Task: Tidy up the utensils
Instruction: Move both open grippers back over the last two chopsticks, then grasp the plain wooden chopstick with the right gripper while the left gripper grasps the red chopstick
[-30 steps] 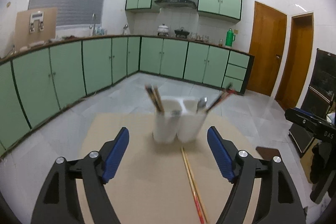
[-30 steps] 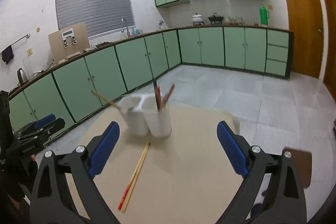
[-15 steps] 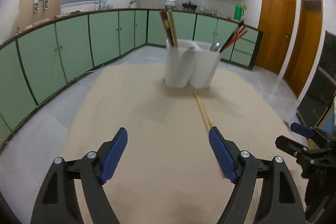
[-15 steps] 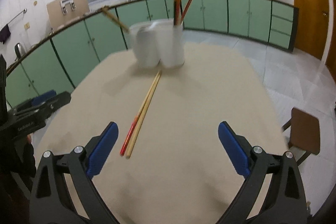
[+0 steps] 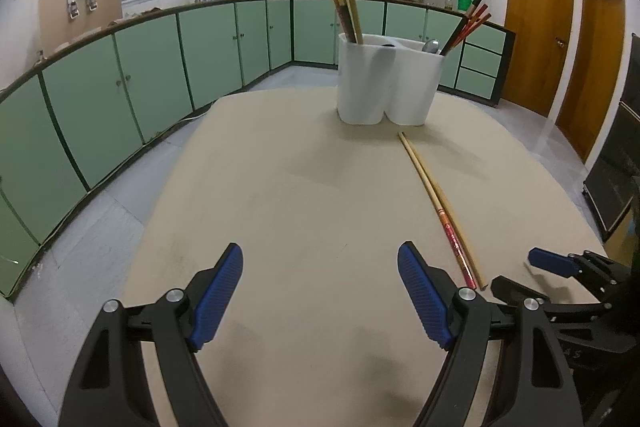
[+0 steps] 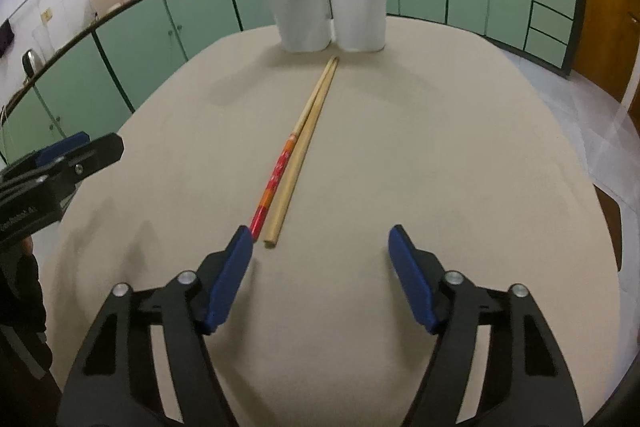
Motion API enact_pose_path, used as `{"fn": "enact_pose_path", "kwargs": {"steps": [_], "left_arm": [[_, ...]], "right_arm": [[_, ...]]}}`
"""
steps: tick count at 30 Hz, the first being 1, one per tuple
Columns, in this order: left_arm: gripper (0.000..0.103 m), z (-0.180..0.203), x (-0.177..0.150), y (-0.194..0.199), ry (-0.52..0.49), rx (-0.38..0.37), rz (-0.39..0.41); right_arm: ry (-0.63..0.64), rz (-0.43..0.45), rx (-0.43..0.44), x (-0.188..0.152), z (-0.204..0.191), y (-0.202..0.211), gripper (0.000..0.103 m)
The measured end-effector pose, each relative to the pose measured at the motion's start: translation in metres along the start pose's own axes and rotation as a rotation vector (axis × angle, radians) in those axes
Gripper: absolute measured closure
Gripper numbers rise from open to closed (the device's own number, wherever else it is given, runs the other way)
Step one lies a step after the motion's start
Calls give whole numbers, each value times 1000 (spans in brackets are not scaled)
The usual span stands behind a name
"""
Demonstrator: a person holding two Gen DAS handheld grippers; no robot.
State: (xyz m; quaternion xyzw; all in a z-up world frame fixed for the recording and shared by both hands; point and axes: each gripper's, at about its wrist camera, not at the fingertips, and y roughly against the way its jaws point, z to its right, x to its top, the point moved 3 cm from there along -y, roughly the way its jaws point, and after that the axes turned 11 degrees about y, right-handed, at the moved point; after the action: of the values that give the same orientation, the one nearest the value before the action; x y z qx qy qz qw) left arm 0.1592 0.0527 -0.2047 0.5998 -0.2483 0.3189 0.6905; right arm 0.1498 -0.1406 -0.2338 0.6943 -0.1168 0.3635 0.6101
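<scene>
A pair of wooden chopsticks (image 6: 298, 153), one with a red patterned end, lies on the beige table (image 6: 440, 131) and points toward a white two-part utensil holder (image 6: 332, 7). The holder (image 5: 388, 83) carries more chopsticks and a spoon. My right gripper (image 6: 320, 247) hovers low over the table just short of the chopsticks' near ends, its jaws closing with nothing between them. My left gripper (image 5: 320, 271) is open over bare table, left of the chopsticks (image 5: 436, 199). The right gripper (image 5: 560, 267) also shows at the left wrist view's lower right.
Green kitchen cabinets (image 5: 120, 99) curve along the walls beyond the table. Wooden doors (image 5: 536, 39) stand at the right. A dark stool (image 6: 608, 227) sits beside the table's right edge. The left gripper (image 6: 60, 159) shows at the right wrist view's left edge.
Both grippers have dropped toward the table and tilted down. The right gripper came up to the chopsticks' near ends and its jaws have narrowed.
</scene>
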Motion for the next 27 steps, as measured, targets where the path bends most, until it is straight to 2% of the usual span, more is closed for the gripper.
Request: {"fn": "enact_pose_path", "kwargs": {"steps": [4,11,15,16,18,21,27], "left_arm": [[25,-3,-2,-1,5,-3,-7],[25,-3,-2,0,11,-12,-6],[25,-3,-2,0,13,-12,-6],[25,-3,-2,0,15,-12,-7],[25,-3,-3,0,19,-14,-10],[25,-1,-4,-1,18,-17,-19],[25,12,-8,-6,9,-37,-44]], "right_arm": [[3,-14,3,3,-4,-5,46],[55,-34,-49,5,-14,-9,60],[66,-38,-58,5,-18,-10,63],[74,-39,-59,5,-20,-10,66],[83,-39,-49,5,-22,-10,81],[75,-38,-34,5,-21,-10,95],[31,-32,-15,-1,-7,-2,97]]}}
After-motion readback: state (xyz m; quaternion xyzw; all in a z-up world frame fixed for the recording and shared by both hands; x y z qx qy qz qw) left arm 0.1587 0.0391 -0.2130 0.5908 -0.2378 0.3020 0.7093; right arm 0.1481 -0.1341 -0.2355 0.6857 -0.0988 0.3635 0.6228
